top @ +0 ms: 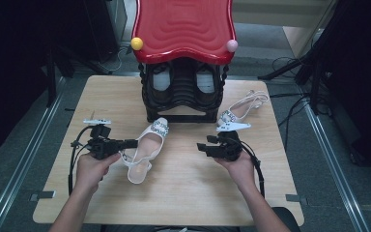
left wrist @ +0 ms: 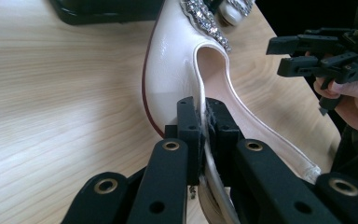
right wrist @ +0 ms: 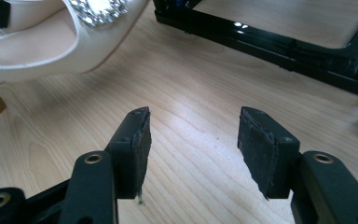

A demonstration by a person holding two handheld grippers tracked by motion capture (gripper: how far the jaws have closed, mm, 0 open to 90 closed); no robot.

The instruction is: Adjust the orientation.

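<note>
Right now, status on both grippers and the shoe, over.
Left gripper shut on the cream jewelled slingback shoe's side edge. Right gripper open, holding nothing. Black shoe rack beyond, second shoe beside it.

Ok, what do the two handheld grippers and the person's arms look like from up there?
Both grippers, left gripper and right gripper, are black, each with two jaws on brass-riveted links, dark worn pads, a trailing black cable and a marker-dotted grey plate. The forearms are unsleeved.

Both forearms in from below, one gripper per hand.
Left gripper (top: 128,143) aimed rightward, jaws pinched nearly together on a thin edge; right gripper (top: 202,147) aimed leftward, jaws held wide apart, nothing between them, hand cupped beneath.
</note>
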